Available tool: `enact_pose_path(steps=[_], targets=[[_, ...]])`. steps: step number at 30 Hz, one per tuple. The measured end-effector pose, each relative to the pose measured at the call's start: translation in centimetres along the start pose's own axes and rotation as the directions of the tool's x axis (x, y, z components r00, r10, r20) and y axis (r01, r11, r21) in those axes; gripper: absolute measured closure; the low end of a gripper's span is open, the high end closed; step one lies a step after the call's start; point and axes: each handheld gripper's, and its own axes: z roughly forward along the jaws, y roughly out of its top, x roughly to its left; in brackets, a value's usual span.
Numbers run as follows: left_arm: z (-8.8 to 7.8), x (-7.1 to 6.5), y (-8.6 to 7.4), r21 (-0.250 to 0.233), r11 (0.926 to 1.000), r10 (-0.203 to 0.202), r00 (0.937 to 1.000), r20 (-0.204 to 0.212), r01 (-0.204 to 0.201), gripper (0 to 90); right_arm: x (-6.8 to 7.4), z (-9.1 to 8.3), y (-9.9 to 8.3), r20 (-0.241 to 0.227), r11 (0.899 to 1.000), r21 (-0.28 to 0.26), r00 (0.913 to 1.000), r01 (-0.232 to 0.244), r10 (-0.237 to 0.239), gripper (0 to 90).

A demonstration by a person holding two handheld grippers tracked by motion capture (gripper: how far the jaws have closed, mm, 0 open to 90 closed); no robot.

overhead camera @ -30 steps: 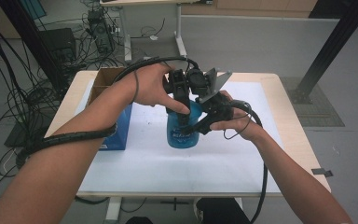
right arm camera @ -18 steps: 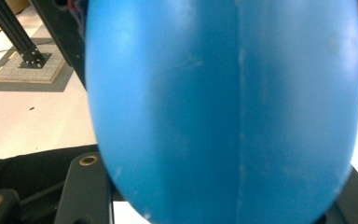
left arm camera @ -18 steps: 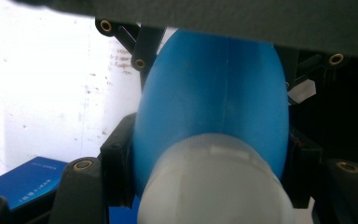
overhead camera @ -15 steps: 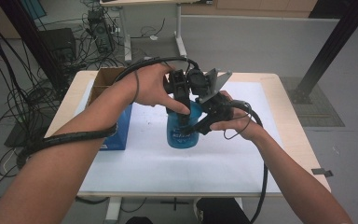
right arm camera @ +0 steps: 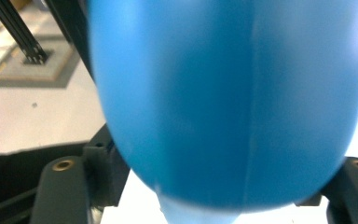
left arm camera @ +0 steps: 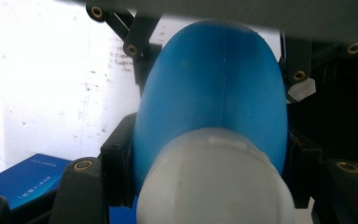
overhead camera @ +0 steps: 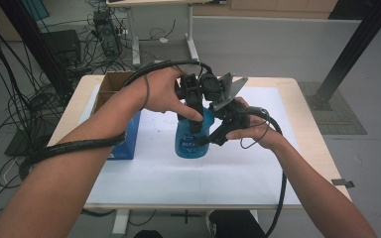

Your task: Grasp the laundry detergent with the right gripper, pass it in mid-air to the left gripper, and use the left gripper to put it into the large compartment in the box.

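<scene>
Table (overhead camera: 297, 163): our largest item, pale wood edge with a white sheet over most of the top. We take it as the working surface for everything below.

Cardboard box (overhead camera: 110, 85): open-topped, at the far left of the table, well apart from both tools.

Blue box (overhead camera: 124, 144): flat carton just in front of the cardboard box; we also see a corner of it low in the left gripper view (left arm camera: 23, 179).

Blue bottle (overhead camera: 191, 139): stands upright on the white sheet near the table's middle, printed label facing us. A white cap or neck piece (left arm camera: 214, 182) sits at its top. We judge it is gripped from two sides so that one tool steadies the body while the other works at the upper part.

Left gripper (overhead camera: 194, 111): comes down from above onto the bottle's upper part; in its own view the two jaws sit against either side of the blue body just below the white cap, so we record it as clamped on the bottle.

Right gripper (overhead camera: 217, 133): reaches in from the right at mid-height; its own view shows the blue body (right arm camera: 228, 102) wedged between the jaws, so we enter it likewise as clenched on the bottle.
</scene>
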Motion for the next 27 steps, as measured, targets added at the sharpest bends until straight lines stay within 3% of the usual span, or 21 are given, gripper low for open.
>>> enact_pose_path(steps=[4, 5, 8, 11, 14, 19, 20, 22, 24, 27], targets=[[-0.1, 0.1, -0.2, 0.001, 1.0000, -0.008, 1.0000, -0.004, 0.008, 37.1, 0.0, -0.4, -0.3, 0.013, 1.000, -0.001, 0.9999, -0.001, 0.001, 23.0], [-0.2, 0.1, -0.3, 0.000, 0.9999, -0.014, 0.9999, -0.003, 0.014, 37.1, 0.0, -0.7, -0.4, 0.010, 1.000, -0.004, 0.9998, -0.016, 0.016, 23.0], [-0.3, 0.2, -0.4, 0.004, 0.9994, -0.033, 0.9994, -0.005, 0.033, 37.1, -0.2, -1.5, -0.8, 0.040, 1.000, -0.003, 0.9991, -0.011, 0.012, 24.0], [-0.3, 0.4, -0.6, 0.020, 0.9983, -0.054, 0.9985, -0.008, 0.054, 37.1, -0.1, -2.1, -1.2, 0.036, 1.000, 0.004, 0.9994, 0.001, -0.001, 24.5], [-0.4, 0.6, -0.9, 0.025, 0.9955, -0.091, 0.9957, -0.015, 0.092, 37.0, 0.0, -2.7, -1.7, 0.035, 0.999, 0.024, 0.9987, -0.037, 0.036, 20.8], [-1.0, 1.0, -1.6, 0.040, 0.9865, -0.157, 0.9869, -0.037, 0.159, 37.0, 0.0, -3.5, -2.7, 0.028, 0.983, 0.071, 0.9854, -0.169, 0.168, 12.0], [-1.1, 1.1, -1.7, 0.036, 0.9850, -0.168, 0.9850, -0.040, 0.169, 37.0, 0.2, -3.7, -2.9, 0.069, 0.981, 0.086, 0.9831, -0.175, 0.170, 6.9], [-1.6, 1.3, -2.0, 0.033, 0.9795, -0.197, 0.9791, -0.050, 0.199, 37.0, 0.6, -4.0, -3.0, 0.148, 0.977, 0.123, 0.9767, -0.175, 0.156, 7.1], [-2.2, 1.3, -2.3, 0.027, 0.9743, -0.222, 0.9727, -0.068, 0.224, 36.9, 0.9, -4.7, -3.2, 0.172, 0.972, 0.142, 0.9718, -0.187, 0.161, 7.1], [-2.9, 1.3, -2.6, 0.036, 0.9637, -0.260, 0.9608, -0.096, 0.265, 36.9, 1.1, -5.8, -3.7, 0.175, 0.968, 0.127, 0.9657, -0.215, 0.191, 6.0]])
